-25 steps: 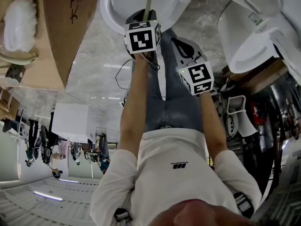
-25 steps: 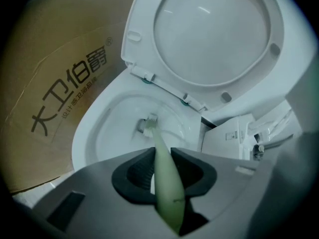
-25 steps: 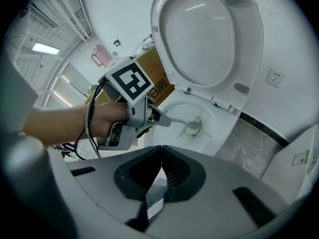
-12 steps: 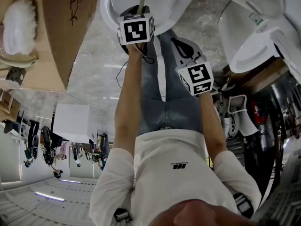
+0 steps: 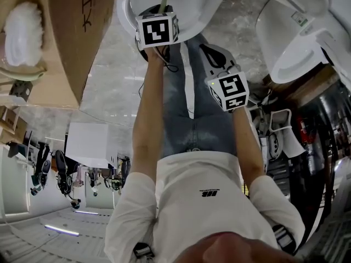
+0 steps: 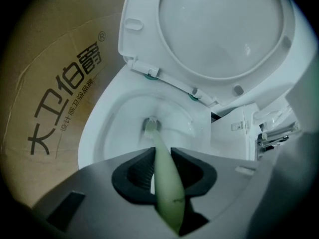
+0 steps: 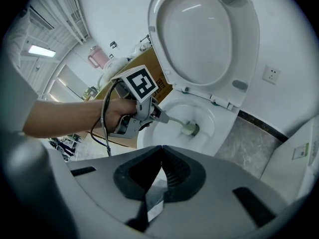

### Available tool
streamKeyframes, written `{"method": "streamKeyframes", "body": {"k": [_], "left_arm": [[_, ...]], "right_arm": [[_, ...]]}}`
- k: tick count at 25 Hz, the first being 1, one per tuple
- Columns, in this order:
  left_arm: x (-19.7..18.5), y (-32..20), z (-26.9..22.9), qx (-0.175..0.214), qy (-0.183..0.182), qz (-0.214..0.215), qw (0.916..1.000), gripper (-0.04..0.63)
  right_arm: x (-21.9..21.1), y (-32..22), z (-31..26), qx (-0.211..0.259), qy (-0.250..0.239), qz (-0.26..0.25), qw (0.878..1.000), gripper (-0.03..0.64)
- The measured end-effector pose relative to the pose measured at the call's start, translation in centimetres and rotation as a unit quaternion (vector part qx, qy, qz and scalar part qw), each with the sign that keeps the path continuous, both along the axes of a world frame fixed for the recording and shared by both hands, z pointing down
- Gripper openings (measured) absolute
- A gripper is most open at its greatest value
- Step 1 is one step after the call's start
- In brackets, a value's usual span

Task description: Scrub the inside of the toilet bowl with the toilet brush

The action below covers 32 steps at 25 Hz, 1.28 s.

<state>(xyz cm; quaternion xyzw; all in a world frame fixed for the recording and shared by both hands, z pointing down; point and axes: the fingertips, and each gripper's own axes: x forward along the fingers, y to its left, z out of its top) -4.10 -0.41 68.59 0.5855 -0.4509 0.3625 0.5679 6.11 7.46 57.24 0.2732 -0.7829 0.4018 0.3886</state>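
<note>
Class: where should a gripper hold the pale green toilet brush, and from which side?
Grip the pale green toilet brush by its handle end, from above the white toilet bowl: its bristle head points down inside. The left gripper holds it so.

Cardboard box (image 6: 55, 98) with black print stands on marbled floor (image 7: 244, 143). Socket (image 7: 272, 74) mounted on white wall (image 7: 291, 44).

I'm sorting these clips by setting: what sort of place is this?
Likely a showroom or storeroom for bathroom fittings, not a home bathroom: the toilet with the brush in it stands beside a large printed cardboard box, and a second toilet stands close by on an open stone floor.
</note>
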Motion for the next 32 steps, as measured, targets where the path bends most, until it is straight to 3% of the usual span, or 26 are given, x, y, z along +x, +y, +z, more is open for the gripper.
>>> {"method": "streamKeyframes", "body": {"k": [11,18,25,32], "left_arm": [[-2.8,0.6,-1.7,0.052,-0.037,0.075,0.9952,0.103],[-4.5,0.4,-3.4,0.085,-0.087,0.171,0.9778,0.103],[-5.6,0.4,-4.1,0.100,-0.109,0.195,0.9696,0.103],[-7.3,1.4,-4.6,0.103,-0.123,0.193,0.9681,0.103]], "right_arm": [[-0.5,1.1,-0.3,0.008,-0.001,0.010,1.000,-0.005],[-0.3,1.8,-0.6,0.014,-0.001,0.017,1.000,-0.005],[-0.1,2.5,-0.7,0.019,0.000,0.023,1.000,-0.005],[-0.1,3.0,-0.9,0.023,0.000,0.022,0.999,-0.005]]}}
